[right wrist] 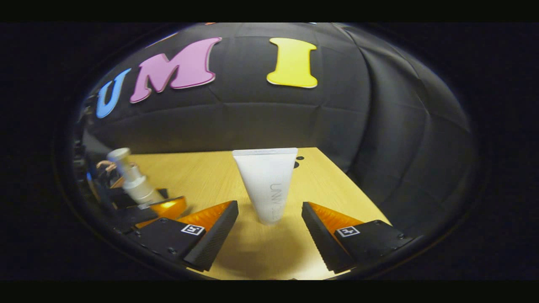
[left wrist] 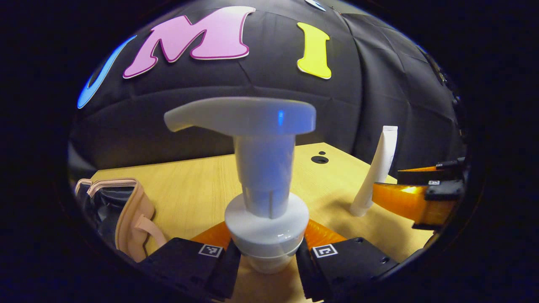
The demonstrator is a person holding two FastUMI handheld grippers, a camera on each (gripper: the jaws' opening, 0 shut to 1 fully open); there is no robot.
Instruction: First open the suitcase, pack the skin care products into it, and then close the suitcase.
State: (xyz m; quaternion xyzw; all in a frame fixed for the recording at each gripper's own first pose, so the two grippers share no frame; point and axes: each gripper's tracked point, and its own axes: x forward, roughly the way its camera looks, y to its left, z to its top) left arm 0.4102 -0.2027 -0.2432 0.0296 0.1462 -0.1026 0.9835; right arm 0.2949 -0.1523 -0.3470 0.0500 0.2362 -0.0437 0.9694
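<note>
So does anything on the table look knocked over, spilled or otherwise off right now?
Nothing stands out. The pump bottle is upright between the left claw fingers, the white tube stands on its cap between the open right claw fingers, and the wooden table shows no spill. The suitcase lies at its left edge.
</note>
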